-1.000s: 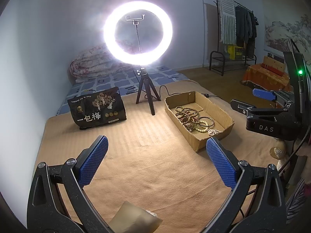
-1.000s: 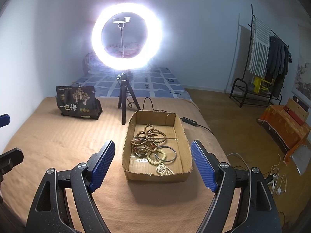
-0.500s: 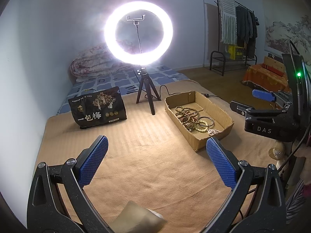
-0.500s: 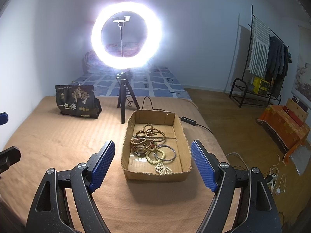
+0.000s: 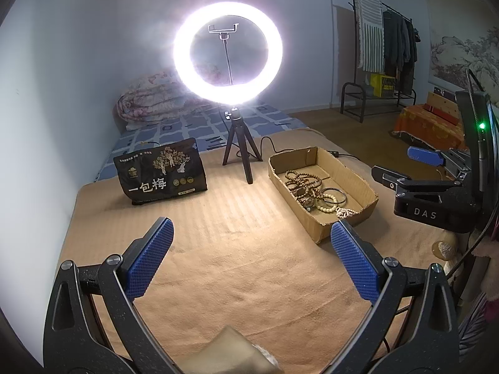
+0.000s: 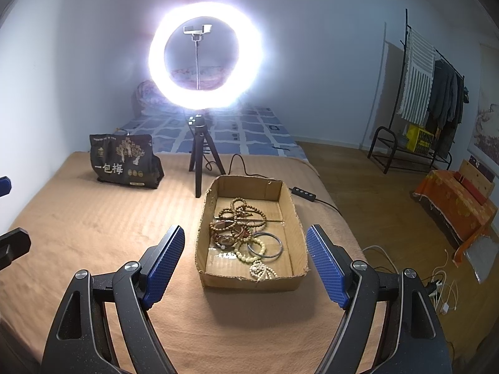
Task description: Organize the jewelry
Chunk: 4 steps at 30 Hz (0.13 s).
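Observation:
A shallow cardboard box (image 6: 297,218) sits on the tan blanket and holds a tangle of wooden bead strands (image 6: 238,218), a metal bangle (image 6: 270,245) and pale bead bracelets (image 6: 262,269). My right gripper (image 6: 244,263) is open and empty, hovering just in front of the box's near wall. The box also shows in the left wrist view (image 5: 365,187), to the right. My left gripper (image 5: 249,258) is open and empty above bare blanket, left of the box. The right gripper (image 5: 405,168) shows from the side there.
A lit ring light on a small tripod (image 6: 199,159) stands behind the box, its cable (image 6: 312,196) trailing right. A black printed bag (image 6: 124,162) stands at the back left. The bed edge drops to wood floor at right, with loose cables (image 6: 443,286).
My right gripper has edged forward and slightly left toward the box. The left gripper has barely moved.

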{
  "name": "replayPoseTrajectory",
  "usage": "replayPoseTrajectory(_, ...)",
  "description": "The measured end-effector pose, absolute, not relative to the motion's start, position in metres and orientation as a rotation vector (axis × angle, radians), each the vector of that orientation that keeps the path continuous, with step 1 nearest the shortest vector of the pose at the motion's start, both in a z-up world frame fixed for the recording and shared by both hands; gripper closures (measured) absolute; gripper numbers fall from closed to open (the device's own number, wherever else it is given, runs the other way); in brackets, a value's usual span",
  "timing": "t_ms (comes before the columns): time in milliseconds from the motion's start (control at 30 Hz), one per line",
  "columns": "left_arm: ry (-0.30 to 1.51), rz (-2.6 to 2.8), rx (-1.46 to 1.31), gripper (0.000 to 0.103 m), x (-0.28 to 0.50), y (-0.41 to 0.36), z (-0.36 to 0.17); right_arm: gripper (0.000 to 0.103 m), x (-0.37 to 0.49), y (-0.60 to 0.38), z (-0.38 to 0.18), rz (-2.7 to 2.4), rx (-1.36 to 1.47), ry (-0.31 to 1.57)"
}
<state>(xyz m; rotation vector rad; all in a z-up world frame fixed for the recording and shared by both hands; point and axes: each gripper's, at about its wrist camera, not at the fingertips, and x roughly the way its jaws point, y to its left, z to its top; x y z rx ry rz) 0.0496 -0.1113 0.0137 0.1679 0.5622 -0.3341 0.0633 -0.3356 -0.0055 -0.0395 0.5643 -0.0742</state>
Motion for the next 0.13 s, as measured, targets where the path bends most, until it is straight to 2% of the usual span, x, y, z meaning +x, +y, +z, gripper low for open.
replayPoseTrajectory(133,0.553,-0.329,0.176,0.0,0.0487,-0.1127,0.0149,0.023,0.0624,-0.3366,-0.0054,-0.075,-0.038,0.565)
